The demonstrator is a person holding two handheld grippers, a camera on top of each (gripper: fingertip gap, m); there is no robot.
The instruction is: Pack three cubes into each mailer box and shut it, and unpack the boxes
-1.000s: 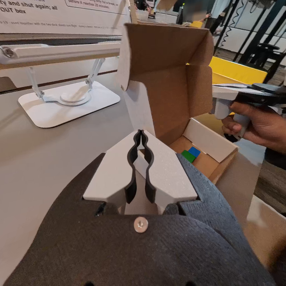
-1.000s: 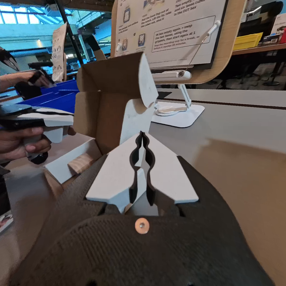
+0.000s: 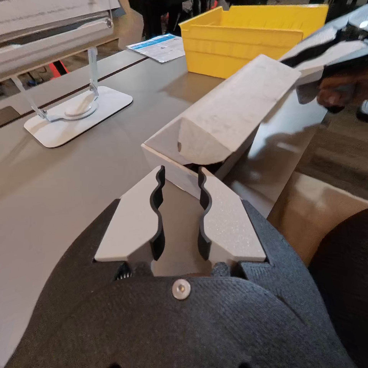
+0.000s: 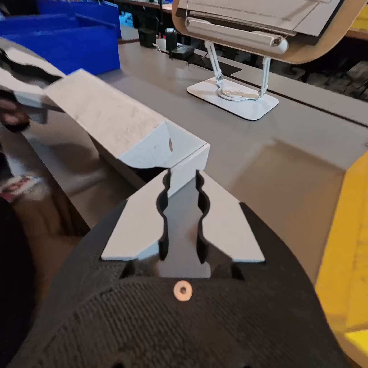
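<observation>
Mailer box [image 3: 229, 127]: white outside, sits on the grey table [image 3: 59, 199] straight ahead of both my tools, each at one end of it. A second ago its lid stood upright and showed the brown inside, with green and blue cubes on the floor of the box; now the lid [image 3: 239, 103] is folded down at a slant over the body, with a dark gap under its rounded side flap [image 3: 199, 147]. Cubes: hidden.

Left gripper [image 3: 181, 173]: a second ago clenched on a lid flap, now released, fingers spread, nothing between them, tips just beside the box's near end wall [image 3: 175, 175].

Right gripper [image 4: 183, 175]: likewise released and empty, tips just beside the opposite end wall [image 4: 187, 169].

Reading: I judge the shutting step half done. The lid is lowered but not seated; side flaps and front tuck remain to be pushed in.

Edges and room:
- Side flap in the right view [image 4: 151, 153] hangs at the wall's top edge; I cannot tell if it falls inside or outside. Risk of snagging.
- Document stand base [image 3: 79, 115]: well apart, behind the box.
- Yellow bin [image 3: 239, 39]: beyond the box, apart from it.
- Blue bins [image 4: 59, 39]: at the far left, well clear.
- Open tabletop on the stand side of the box; free room there to come in from above.
</observation>
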